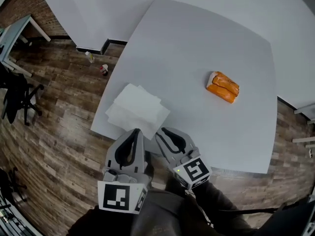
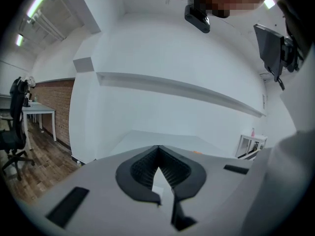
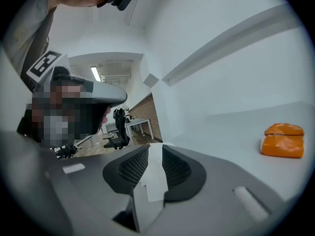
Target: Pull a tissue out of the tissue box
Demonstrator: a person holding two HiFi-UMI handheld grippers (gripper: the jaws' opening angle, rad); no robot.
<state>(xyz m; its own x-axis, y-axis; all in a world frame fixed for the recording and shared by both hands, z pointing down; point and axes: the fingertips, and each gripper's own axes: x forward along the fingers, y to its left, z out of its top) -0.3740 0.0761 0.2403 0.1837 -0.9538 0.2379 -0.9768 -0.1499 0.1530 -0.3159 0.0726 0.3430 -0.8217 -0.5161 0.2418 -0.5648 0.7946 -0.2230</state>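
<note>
An orange tissue pack (image 1: 222, 87) lies on the white table (image 1: 197, 43), right of its middle; it also shows at the right of the right gripper view, where the pack (image 3: 283, 140) rests flat. A loose pile of white tissues (image 1: 137, 107) sits by the table's near left edge. My left gripper (image 1: 137, 132) hovers just short of that pile, and its jaws (image 2: 157, 149) meet at the tips with nothing held. Beside it, my right gripper (image 1: 161, 132) stands with a gap between its jaws (image 3: 155, 151); white tissue shows through the gap, but the pads do not press on it.
The table's near edge runs just ahead of both grippers, with wooden floor below. A black office chair (image 1: 17, 95) and a desk (image 1: 15, 33) stand at the far left. Small bottles (image 1: 96, 63) stand on the floor by the white wall panel.
</note>
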